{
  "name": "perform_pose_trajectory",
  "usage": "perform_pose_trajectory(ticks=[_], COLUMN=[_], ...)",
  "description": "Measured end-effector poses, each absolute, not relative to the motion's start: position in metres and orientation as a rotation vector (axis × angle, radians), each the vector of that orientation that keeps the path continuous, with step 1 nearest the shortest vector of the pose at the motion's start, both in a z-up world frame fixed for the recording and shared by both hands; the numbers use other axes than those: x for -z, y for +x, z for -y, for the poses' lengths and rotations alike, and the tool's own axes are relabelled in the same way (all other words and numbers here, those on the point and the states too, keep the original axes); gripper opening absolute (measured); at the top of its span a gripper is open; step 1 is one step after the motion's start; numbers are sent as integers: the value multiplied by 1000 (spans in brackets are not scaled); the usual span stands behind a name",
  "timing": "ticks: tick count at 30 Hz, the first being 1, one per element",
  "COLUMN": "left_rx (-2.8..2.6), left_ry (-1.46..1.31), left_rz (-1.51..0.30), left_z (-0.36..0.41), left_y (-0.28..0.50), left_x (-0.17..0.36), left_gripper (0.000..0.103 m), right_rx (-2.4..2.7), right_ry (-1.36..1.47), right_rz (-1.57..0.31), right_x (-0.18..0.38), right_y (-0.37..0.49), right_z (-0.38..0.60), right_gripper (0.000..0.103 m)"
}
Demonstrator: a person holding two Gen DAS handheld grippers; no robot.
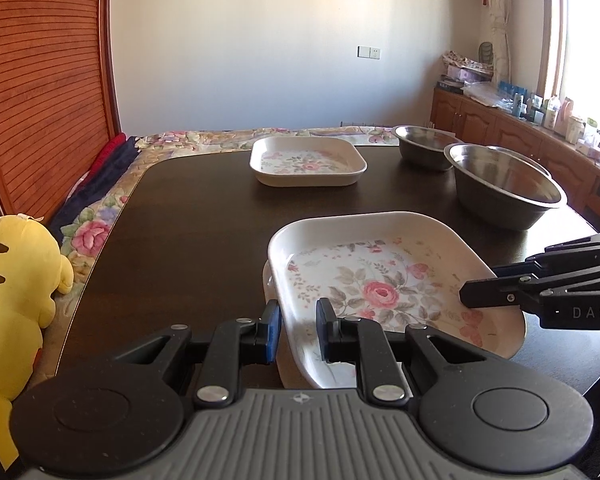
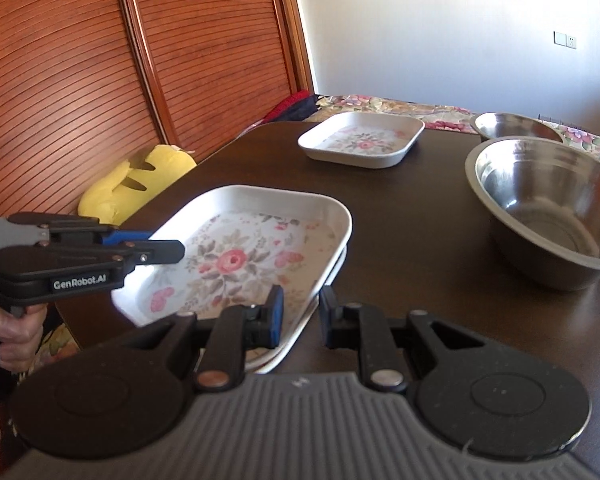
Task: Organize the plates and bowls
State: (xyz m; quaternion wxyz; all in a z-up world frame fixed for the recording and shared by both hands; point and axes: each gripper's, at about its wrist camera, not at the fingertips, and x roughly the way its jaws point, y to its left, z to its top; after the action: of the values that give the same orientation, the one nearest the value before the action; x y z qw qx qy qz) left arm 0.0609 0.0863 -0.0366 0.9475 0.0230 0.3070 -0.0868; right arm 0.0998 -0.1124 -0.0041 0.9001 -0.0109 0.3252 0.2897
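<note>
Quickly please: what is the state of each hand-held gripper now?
Left hand-held gripper: closed on the near floral plate rim.
Right hand-held gripper: closed on the same plate's opposite rim.

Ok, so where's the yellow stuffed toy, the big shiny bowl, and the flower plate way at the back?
yellow stuffed toy (image 1: 16, 276), left wrist view, on its round body.
big steel bowl (image 2: 548, 216), right wrist view, on its inner wall.
far floral plate (image 1: 308, 162), left wrist view, on its painted middle.

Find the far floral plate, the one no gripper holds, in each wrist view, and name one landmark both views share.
Left wrist view: the far floral plate sits upper centre, left of the steel bowls.
Right wrist view: the far floral plate sits upper centre, right of the wooden doors.
Shared landmark: the large steel bowl, at right in both.
</note>
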Motion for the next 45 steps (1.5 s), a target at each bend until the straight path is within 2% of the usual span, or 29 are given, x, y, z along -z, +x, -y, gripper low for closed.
perform_pose_trajectory(ticks=[28,34,45], left_rx=[153,155,175], left_ry=[61,76,121], left_rz=[-595,-563,-539], left_z=[-91,-92,-97], left_y=[65,84,139], left_x=[33,19,-7], left_gripper=[21,21,27], right_rx=[-602,-600,-575], right_ry=[6,-38,-86], right_rz=[-642,-606,-564], right_x=[-2,-18,-51], right_y=[101,114,166], right_z=[119,122,131], right_gripper=[22,22,24])
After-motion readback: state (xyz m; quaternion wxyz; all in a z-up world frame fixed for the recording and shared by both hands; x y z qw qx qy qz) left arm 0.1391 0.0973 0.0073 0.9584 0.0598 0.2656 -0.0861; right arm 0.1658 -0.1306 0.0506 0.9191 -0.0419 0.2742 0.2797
